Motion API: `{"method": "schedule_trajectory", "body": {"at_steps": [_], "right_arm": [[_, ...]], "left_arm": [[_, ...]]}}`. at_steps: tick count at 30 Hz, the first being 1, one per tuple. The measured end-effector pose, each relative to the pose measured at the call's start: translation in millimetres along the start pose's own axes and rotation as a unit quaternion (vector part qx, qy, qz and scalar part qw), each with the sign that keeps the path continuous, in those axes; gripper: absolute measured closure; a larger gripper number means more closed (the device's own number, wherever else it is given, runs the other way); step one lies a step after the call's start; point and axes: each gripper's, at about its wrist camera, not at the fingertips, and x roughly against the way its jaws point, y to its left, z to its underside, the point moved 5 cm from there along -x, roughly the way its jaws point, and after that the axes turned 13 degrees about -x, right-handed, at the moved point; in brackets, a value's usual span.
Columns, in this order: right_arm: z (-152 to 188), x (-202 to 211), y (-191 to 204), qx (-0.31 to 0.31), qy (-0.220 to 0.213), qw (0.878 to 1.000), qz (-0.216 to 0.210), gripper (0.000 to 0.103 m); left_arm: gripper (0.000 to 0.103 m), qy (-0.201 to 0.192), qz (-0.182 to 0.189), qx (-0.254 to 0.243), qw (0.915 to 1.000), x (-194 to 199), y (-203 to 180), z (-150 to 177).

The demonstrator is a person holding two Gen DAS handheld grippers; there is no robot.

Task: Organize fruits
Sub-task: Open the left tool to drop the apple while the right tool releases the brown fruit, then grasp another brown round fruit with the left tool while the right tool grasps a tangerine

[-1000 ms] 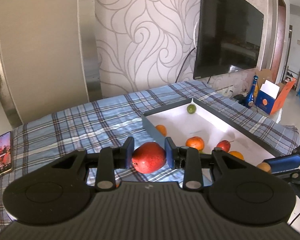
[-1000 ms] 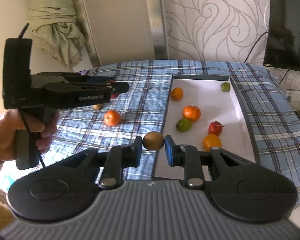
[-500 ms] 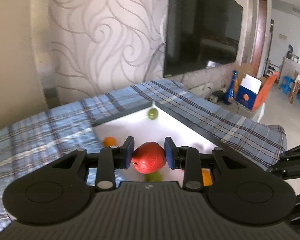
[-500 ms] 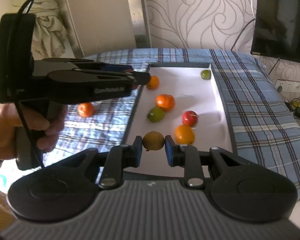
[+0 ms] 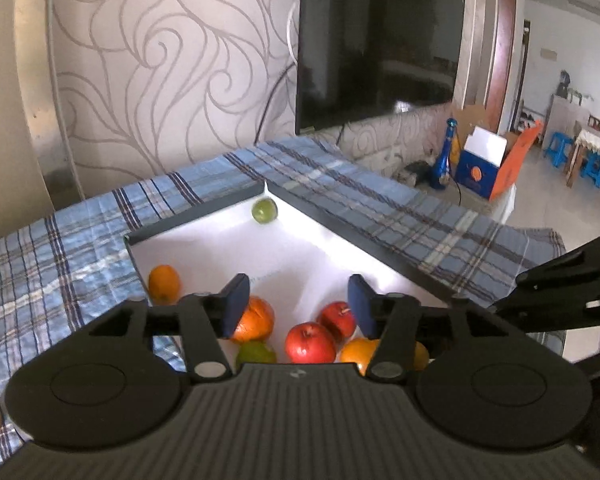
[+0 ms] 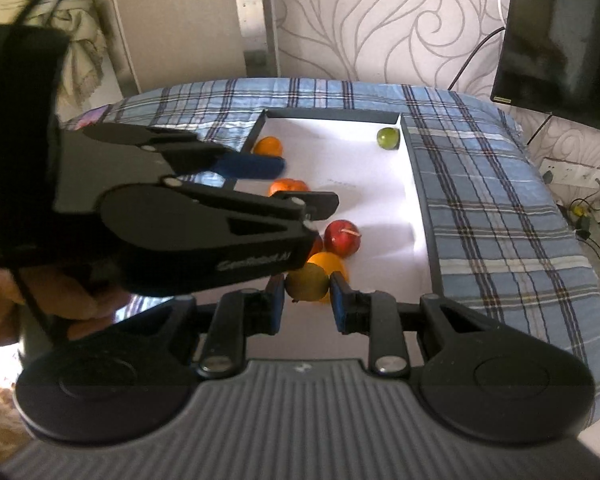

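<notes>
Only our left wrist view shows the left gripper (image 5: 296,300) with fingers just parted, the red apple (image 5: 310,343) lying free in the white tray (image 5: 300,248) below them. Only our right view shows the right gripper (image 6: 307,294) clamped on a yellow-green fruit (image 6: 307,282) over the tray's near end, among oranges, red and green fruits.

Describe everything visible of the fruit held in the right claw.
The fruit is small, round and dull yellow-green with a brownish tinge, its skin smooth and matte. It sits squarely between the blue pads of the right claw, which press on both its sides. It hangs over the near end of the white-lined tray, in front of an orange lying there. Whether it touches that orange cannot be told.
</notes>
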Motion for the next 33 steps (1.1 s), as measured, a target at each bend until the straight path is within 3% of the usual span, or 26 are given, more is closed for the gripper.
{"method": "schedule_trajectory", "body": {"at_steps": [3,5,7,17,25,29,33], "right_arm": [[-3.3,-2.5,-0.8,-0.013,-0.005,1.000,-0.001,0.073],[-4.9,-3.4,1.1,-0.015,-0.014,1.000,0.007,0.053],[-5.8,-3.5,4.8,-0.010,-0.025,1.000,0.016,0.048],[-18.0,1.2,38.8,0.009,-0.054,0.999,-0.003,0.048],[-17.6,-17.4,95.6,0.055,-0.029,0.997,-0.055,0.048],[-14.9,-34.4,130.6,0.093,-0.005,0.992,-0.085,0.048],[-10.2,-57.3,156.3,0.108,0.019,0.989,-0.098,0.048]], "left_arm": [[0.042,-0.014,-0.004,0.007,0.9999,9.5,7.9,-2.7],[0.042,-0.019,-0.014,0.008,0.9997,16.0,14.0,-2.6],[0.042,-0.022,-0.023,0.013,0.9994,22.6,22.0,-1.1],[0.042,-0.017,-0.101,0.079,0.9916,68.9,92.9,30.6],[0.042,0.035,-0.184,0.129,0.9738,91.7,161.7,85.5],[0.042,0.061,-0.198,0.148,0.9670,95.2,183.5,113.9],[0.043,0.078,-0.195,0.149,0.9664,91.8,190.1,133.9]]}}
